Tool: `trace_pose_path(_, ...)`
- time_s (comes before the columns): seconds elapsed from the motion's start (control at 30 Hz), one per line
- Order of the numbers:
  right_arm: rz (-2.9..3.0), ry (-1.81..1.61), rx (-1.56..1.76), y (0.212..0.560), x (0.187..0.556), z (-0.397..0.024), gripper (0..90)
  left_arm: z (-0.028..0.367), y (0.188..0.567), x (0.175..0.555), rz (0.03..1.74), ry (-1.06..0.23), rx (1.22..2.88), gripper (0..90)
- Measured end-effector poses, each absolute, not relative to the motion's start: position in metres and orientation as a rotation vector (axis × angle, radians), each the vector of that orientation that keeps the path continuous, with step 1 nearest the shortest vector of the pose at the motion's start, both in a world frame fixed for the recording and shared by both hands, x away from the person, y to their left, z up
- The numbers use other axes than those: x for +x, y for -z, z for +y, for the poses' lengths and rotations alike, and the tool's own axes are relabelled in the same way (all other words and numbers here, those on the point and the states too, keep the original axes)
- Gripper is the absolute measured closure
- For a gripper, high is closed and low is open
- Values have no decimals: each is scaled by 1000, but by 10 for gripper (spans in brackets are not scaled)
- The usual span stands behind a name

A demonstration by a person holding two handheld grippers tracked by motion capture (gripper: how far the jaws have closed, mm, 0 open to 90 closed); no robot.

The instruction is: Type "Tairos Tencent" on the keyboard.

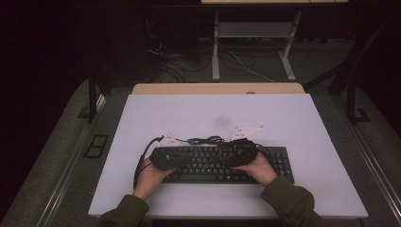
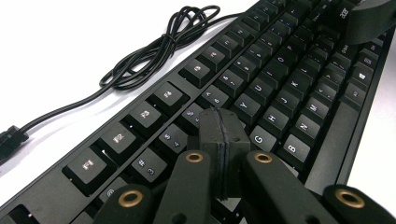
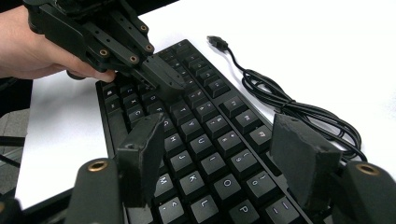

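While pinched fully together with nothing between, left gripper (image 2: 219,140) pressing tip-down on the key row left of centre on the flat black plastic keyboard (image 1: 222,163). Right gripper (image 3: 224,163) hovering over the keyboard's right half, jaws parted, holding nothing. Keyboard long axis lying across both hands, near edge of the white table mat (image 1: 217,113). Left tip nearer the keys. One keyboard, one coiled black cable (image 2: 154,51) behind it, two grippers.

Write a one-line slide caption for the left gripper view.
Left gripper, jaws shut together, its tip over the keys of a black keyboard, whose coiled cable lies on the white table.
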State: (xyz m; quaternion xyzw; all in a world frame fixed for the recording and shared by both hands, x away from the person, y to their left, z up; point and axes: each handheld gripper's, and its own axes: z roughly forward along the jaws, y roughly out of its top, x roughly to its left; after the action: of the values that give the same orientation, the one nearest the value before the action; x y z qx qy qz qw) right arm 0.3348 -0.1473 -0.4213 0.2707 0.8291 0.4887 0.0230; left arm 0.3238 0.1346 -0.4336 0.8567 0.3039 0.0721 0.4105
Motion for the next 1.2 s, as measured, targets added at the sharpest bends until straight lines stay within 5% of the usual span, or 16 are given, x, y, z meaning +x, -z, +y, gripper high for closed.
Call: trace_pose_path(1.2, 2564, -1511, 833, 421, 335, -149, 349, 134, 429, 321, 760, -186, 2144, 891)
